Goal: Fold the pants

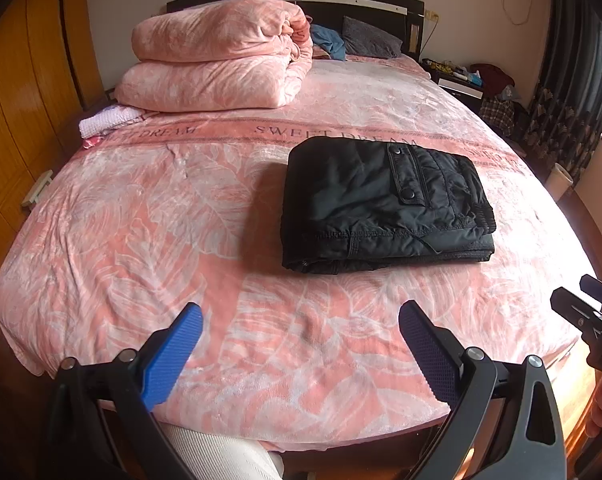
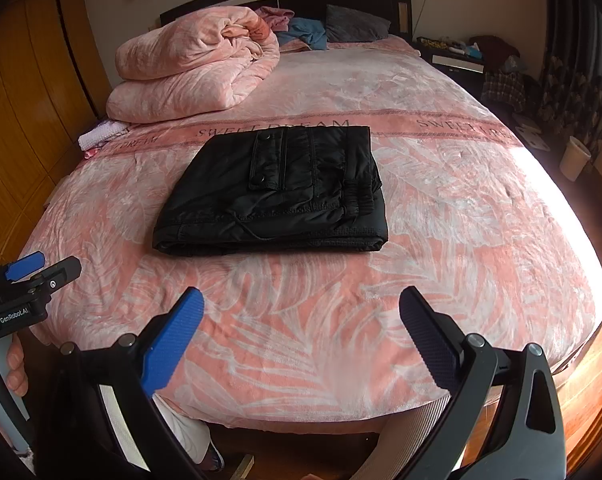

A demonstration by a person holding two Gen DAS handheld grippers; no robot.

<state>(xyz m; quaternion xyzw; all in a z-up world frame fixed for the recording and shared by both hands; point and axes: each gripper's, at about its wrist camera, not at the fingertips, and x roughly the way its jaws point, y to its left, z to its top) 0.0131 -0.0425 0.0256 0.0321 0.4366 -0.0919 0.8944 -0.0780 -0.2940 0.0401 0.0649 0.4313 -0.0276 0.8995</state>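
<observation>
Hovering at the foot of the bed: left gripper (image 1: 301, 344) with jaws spread wide and holding nothing, right gripper (image 2: 301, 336) likewise spread wide and empty, both well short of the garment. Seeing each tool from the other's camera too, off to the side, not touching any cloth. Lying farther in, on the pink leaf-print bedspread (image 1: 141, 240): one pair of black padded pants (image 2: 273, 188), already gathered into a compact squarish stack, several layers showing at the near edge, a snap-flap pocket on top and the elastic waistband at the right edge of the stack. Judging the folding as essentially finished, the last fold appearing done; remaining step probably only a check or a light press to flatten the slightly uneven near edge, calling for a low approach and a gentle touch so as not to drag the slippery shell fabric out of alignment. Counting beyond the pants: one folded pink quilt (image 1: 221, 56) near the headboard, one small white knit item (image 1: 109, 120) at the bed's left edge, one grey pillow (image 2: 357, 26), one blue garment (image 2: 307, 32) beside it, one nightstand (image 2: 457, 60) to the right, cluttered, contents too small for naming.
</observation>
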